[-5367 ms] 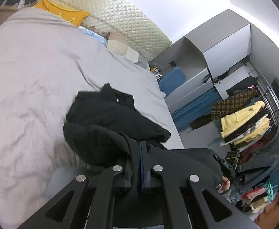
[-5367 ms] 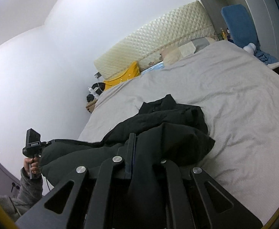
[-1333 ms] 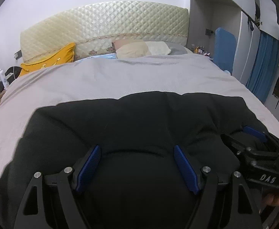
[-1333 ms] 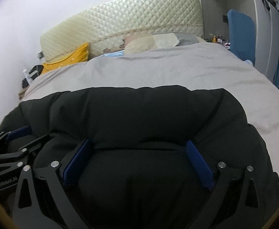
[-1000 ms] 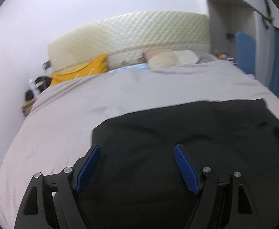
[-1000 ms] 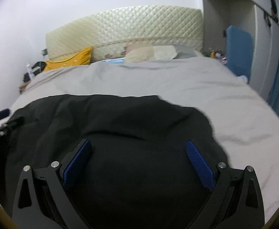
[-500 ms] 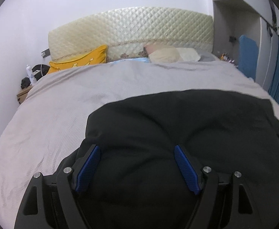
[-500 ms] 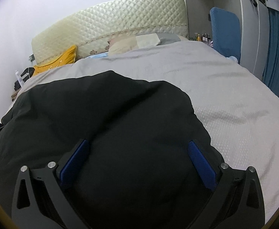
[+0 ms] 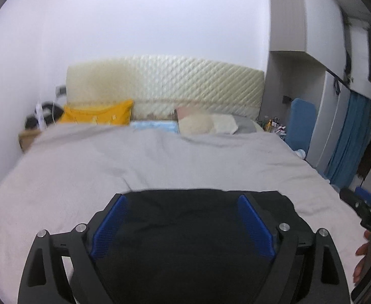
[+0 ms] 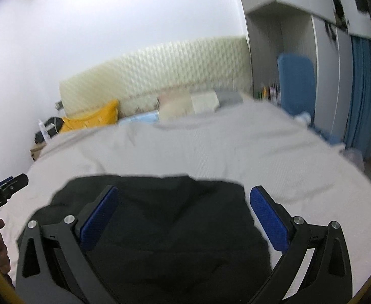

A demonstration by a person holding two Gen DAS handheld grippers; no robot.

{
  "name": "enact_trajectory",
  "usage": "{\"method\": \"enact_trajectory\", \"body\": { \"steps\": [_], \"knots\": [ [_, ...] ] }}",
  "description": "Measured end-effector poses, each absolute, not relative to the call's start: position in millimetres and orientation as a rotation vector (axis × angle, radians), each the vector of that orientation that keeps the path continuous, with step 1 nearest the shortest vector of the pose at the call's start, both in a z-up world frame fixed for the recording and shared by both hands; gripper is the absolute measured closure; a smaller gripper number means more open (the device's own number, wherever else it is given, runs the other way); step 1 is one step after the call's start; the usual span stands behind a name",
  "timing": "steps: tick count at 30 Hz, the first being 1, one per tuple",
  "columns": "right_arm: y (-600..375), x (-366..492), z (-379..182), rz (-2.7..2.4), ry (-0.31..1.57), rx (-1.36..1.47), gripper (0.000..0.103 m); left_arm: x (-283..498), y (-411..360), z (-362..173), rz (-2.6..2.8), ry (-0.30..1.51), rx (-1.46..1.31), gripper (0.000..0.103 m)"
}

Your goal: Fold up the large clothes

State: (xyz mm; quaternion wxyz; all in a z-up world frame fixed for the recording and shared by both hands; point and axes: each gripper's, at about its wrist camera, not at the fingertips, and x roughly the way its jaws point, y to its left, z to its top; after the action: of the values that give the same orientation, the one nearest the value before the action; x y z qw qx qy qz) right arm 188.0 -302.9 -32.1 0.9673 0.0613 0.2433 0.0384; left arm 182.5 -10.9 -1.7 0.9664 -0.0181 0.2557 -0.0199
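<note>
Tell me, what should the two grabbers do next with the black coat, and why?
Probably lower both and pinch the near edge. The left gripper and right gripper are open, holding nothing, above the black coat, which lies bunched on the bed.

Your bed (image 9: pixel 140 162), grey cover: black garment (image 9: pixel 185 240) lies at the near edge, yellow cushion (image 9: pixel 96 115) and cream pillows (image 9: pixel 205 124) sit at the headboard.
</note>
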Motion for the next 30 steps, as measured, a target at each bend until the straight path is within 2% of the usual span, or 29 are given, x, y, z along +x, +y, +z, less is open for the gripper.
{"method": "enact_trajectory", "body": {
  "steps": [5, 11, 20, 30],
  "knots": [
    [-291.0, 136.0, 23.9, 0.074, 0.384, 0.097, 0.0, 129.3, -31.0, 35.4, -0.117, 0.45, 0.003, 0.007],
    [-288.8, 89.6, 53.9, 0.092, 0.287, 0.093, 0.0, 84.5, -40.5, 50.8, -0.146, 0.421, -0.036, 0.004],
    [-270.1, 30.5, 71.0, 0.122, 0.22, 0.09, 0.0, 7.9, -61.6, 80.1, -0.146, 0.315, 0.09, 0.001],
    [-246.0, -19.6, 64.4, 0.169, 0.222, 0.098, 0.0, -32.1, -55.8, 60.0, -0.096, 0.401, 0.124, 0.001]
  ]
}}
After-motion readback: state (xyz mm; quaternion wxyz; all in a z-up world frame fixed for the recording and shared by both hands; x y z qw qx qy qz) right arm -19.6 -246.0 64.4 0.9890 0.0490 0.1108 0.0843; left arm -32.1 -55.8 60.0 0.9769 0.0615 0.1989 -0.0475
